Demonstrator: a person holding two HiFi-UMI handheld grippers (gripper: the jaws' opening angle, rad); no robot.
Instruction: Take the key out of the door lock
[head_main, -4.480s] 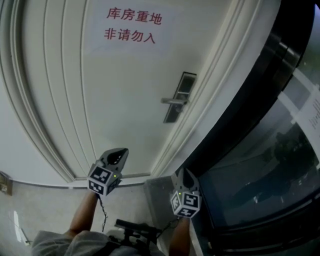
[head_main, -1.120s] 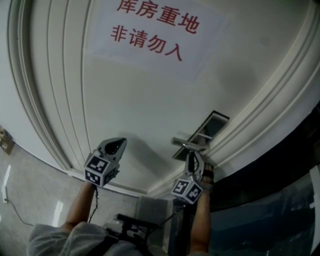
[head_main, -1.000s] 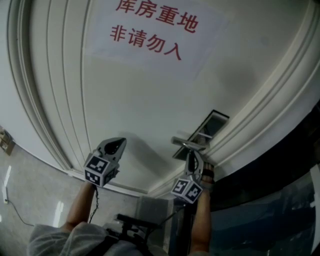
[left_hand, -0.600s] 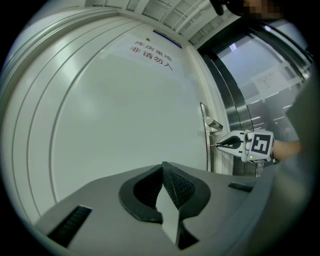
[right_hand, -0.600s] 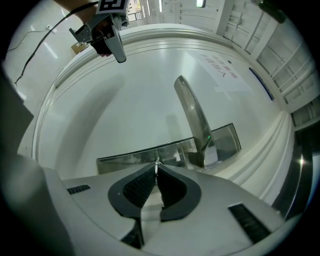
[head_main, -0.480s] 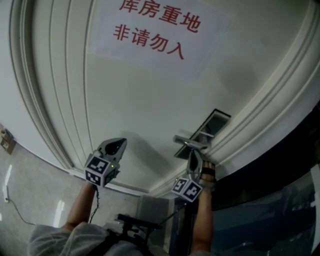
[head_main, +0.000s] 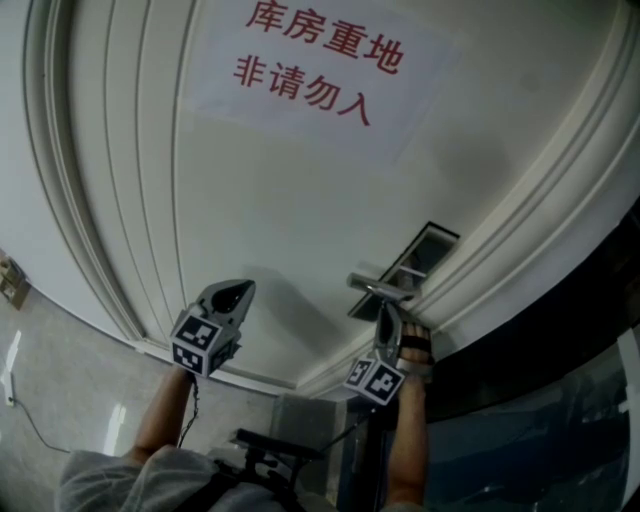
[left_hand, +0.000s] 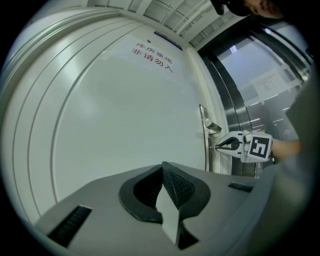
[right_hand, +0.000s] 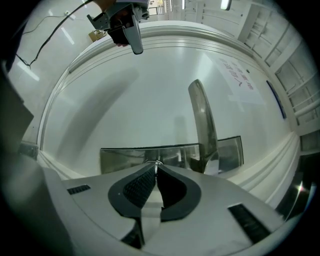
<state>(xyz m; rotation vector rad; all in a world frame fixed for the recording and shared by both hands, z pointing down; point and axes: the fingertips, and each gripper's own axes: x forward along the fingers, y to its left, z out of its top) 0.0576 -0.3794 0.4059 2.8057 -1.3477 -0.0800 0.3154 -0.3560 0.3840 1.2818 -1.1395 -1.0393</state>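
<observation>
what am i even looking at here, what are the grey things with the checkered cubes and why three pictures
There is no robot. A person stands at a white door with a paper sign and holds a two-jaw gripper in each hand. The marker cubes are part of the grippers.

The head view comes from a camera on the person's head. The other two views come from cameras riding on each gripper, looking along its jaws.

The right gripper is at the metal lock plate, under the door handle. Its jaws have just been closing and pinch the key. The left gripper is shut, empty, and held away from the door.
</observation>
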